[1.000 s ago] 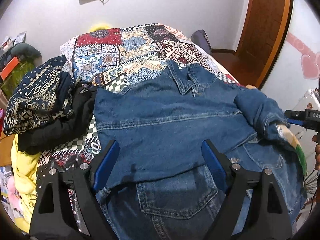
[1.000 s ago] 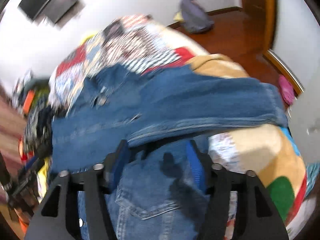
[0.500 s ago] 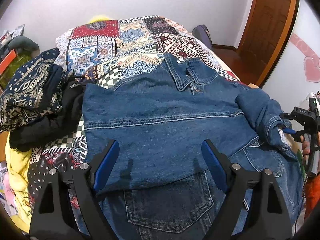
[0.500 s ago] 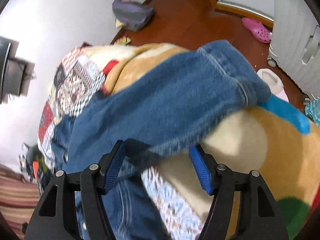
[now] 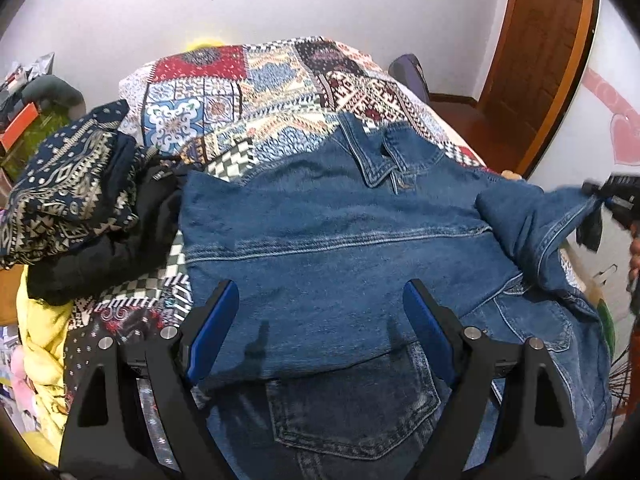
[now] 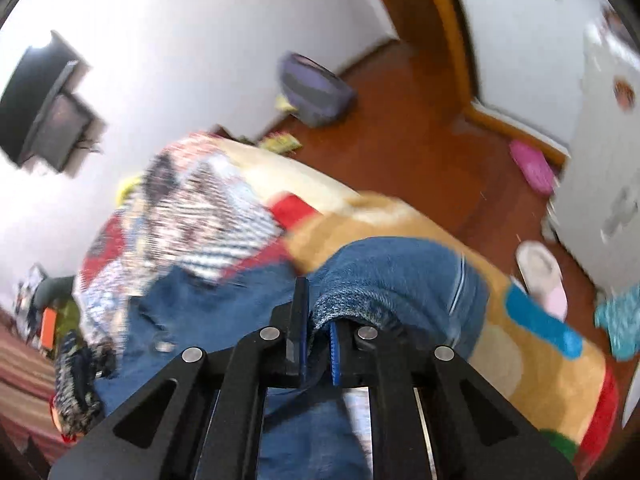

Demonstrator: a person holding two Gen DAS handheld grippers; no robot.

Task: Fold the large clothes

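Note:
A blue denim jacket [image 5: 332,248] lies flat, back up, on the patchwork bed cover [image 5: 256,92], its collar toward the far wall. Its lower hem overlaps a pair of dark jeans [image 5: 352,408]. My left gripper [image 5: 316,336] is open and empty, hovering over the jacket's hem. My right gripper [image 6: 318,344] is shut on the jacket's right sleeve cuff [image 6: 400,280] and holds it lifted. In the left wrist view it shows at the far right [image 5: 604,200], gripping the sleeve [image 5: 532,220].
A pile of patterned and black clothes [image 5: 72,200] lies at the bed's left, with yellow cloth [image 5: 40,328] below it. A beige blanket [image 6: 520,352] covers the bed's right side. Slippers [image 6: 536,268] and a purple bag [image 6: 316,88] lie on the wood floor.
My right gripper has closed on the sleeve cuff and lifted it off the bed's edge. My left gripper stayed open, drifting slightly over the hem.

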